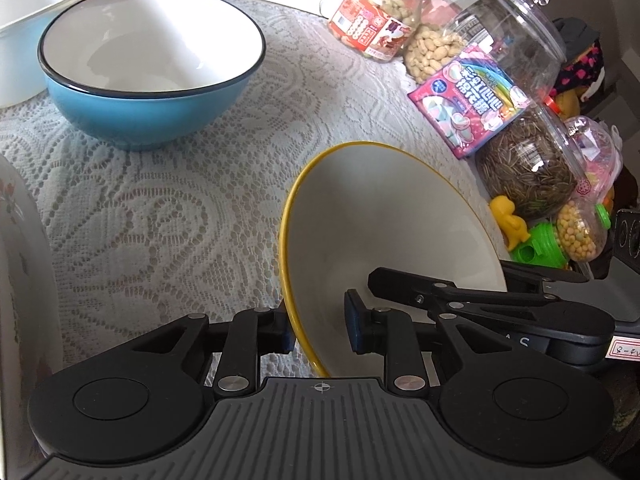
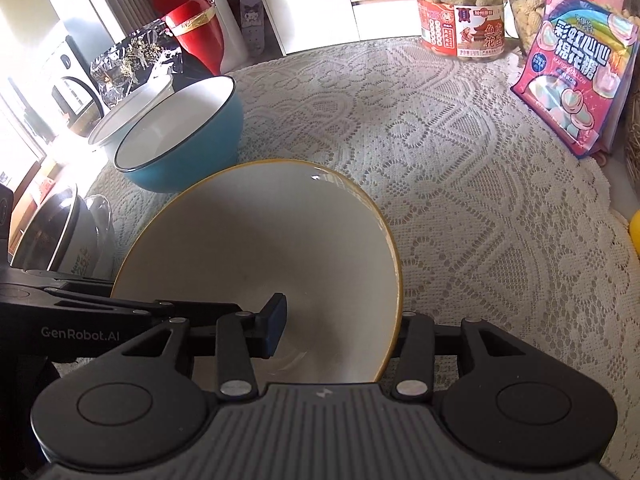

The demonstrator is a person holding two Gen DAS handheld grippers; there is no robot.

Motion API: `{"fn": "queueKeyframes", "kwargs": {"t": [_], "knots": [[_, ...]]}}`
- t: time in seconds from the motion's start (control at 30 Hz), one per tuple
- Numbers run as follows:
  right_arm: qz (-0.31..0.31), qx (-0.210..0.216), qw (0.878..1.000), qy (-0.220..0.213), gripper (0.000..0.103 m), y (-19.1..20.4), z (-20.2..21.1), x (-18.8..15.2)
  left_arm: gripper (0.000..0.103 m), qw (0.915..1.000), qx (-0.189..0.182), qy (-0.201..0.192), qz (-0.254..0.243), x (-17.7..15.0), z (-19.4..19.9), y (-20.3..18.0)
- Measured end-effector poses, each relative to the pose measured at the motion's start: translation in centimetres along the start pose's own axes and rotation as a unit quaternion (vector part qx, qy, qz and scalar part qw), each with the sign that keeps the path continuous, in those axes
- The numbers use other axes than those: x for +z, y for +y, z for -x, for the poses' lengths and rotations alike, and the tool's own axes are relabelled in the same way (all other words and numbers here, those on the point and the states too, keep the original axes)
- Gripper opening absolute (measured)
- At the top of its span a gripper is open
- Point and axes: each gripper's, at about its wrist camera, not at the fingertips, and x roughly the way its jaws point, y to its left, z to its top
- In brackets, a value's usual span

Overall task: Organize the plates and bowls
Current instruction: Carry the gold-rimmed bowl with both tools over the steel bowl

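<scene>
A yellow-rimmed white bowl [image 1: 384, 232] [image 2: 256, 264] sits tilted on the lace tablecloth, straddled by both grippers. My left gripper [image 1: 320, 330] has one finger outside and one inside its left rim, with a gap beside the inner pad, so it is open. My right gripper [image 2: 340, 330] straddles its right rim the same way, also not clamped. A blue bowl with a white inside [image 1: 152, 76] [image 2: 180, 136] stands farther back, empty. The other gripper's arm shows in each view.
A white pot [image 1: 36, 20] stands behind the blue bowl. Jars of peanuts [image 1: 376, 20] [image 2: 460, 12], seeds [image 1: 528, 168] and a pink marshmallow bag [image 1: 472, 100] [image 2: 576, 84] line the right side. A floral plate [image 1: 20, 280] sits at the left edge. Metal bowls [image 2: 60, 236] lie left.
</scene>
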Motion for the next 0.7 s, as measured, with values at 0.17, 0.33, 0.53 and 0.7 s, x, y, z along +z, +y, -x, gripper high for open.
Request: {"fn": "queueKeyframes", "kwargs": {"t": [0.17, 0.33, 0.53, 0.7], "knots": [[-0.008, 0.008, 1.000, 0.004, 0.047, -0.24, 0.00, 0.08, 0.027, 0.9999, 0.009, -0.004, -0.008, -0.17, -0.02, -0.43], [-0.001, 0.008, 1.000, 0.004, 0.052, -0.04, -0.06, 0.02, 0.025, 0.9999, 0.012, -0.004, 0.005, -0.19, -0.04, -0.37], [-0.023, 0.037, 0.999, 0.008, 0.069, -0.45, -0.11, 0.18, 0.017, 0.9998, 0.012, -0.001, 0.015, -0.06, 0.01, 0.06], [-0.035, 0.044, 0.998, 0.002, 0.073, -0.51, -0.07, 0.01, 0.016, 0.9998, 0.009, 0.001, 0.020, 0.05, 0.03, 0.30]]}}
